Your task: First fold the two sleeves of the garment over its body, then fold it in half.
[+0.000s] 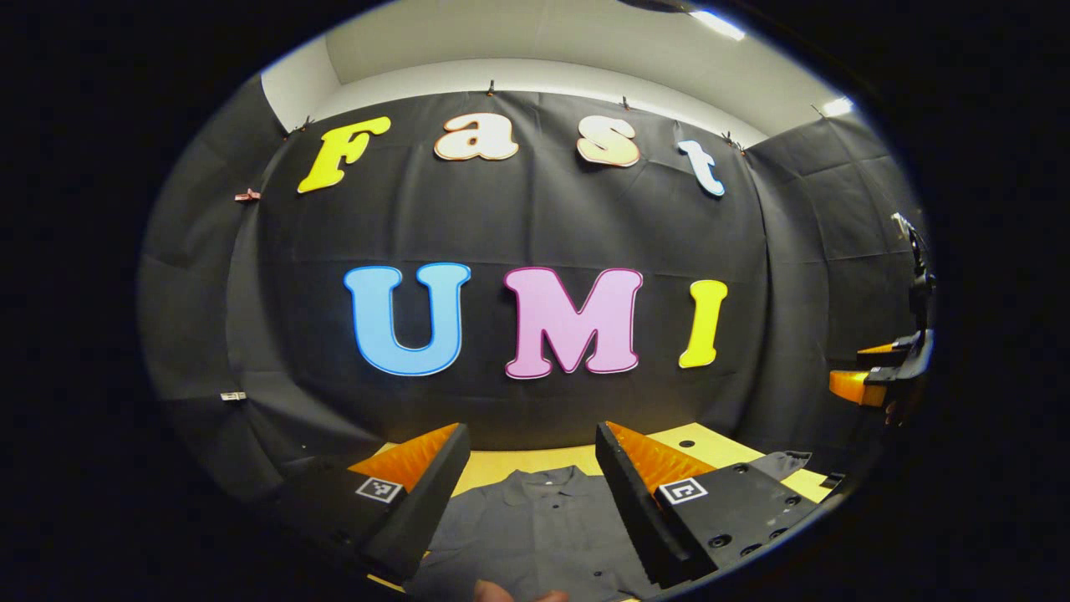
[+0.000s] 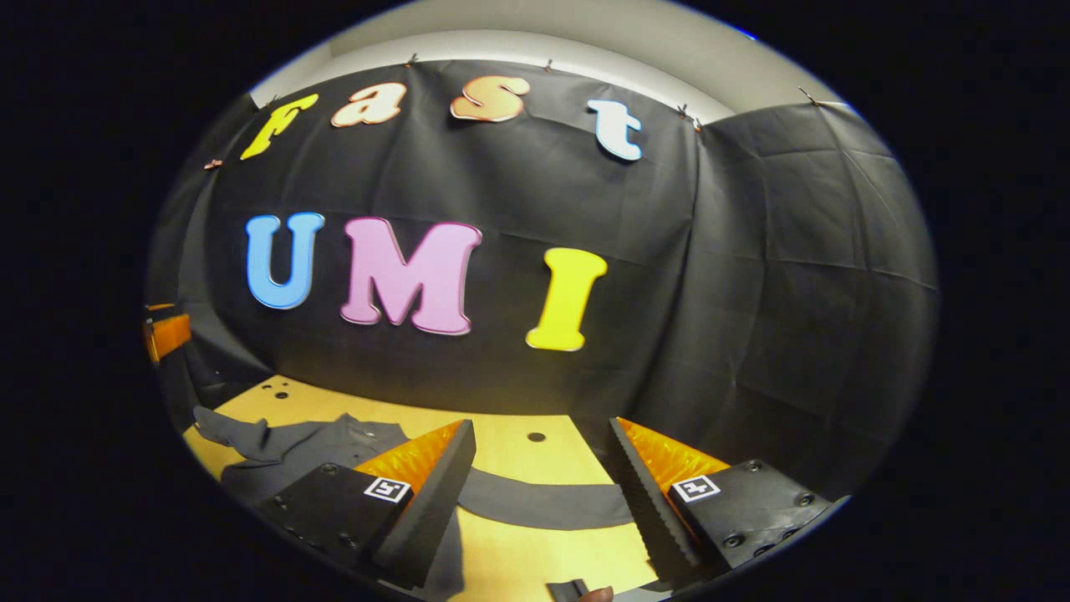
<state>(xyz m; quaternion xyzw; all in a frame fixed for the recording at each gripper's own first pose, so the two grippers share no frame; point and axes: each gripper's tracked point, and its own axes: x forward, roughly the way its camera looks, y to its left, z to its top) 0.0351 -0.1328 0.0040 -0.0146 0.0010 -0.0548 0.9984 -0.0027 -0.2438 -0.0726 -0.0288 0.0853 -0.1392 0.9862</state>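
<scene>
Jaws of both the left gripper and right gripper stand wide, holding nothing, above the grey garment spread flat on the table; no legible label.

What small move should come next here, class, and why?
Probably lower the open right gripper onto the sleeve stretched flat across the table between its fingers and pinch it. Neither gripper holds cloth, and the shirt lies unfolded.

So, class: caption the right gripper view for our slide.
Open right gripper above a grey shirt on the table, one sleeve spread out.
</scene>
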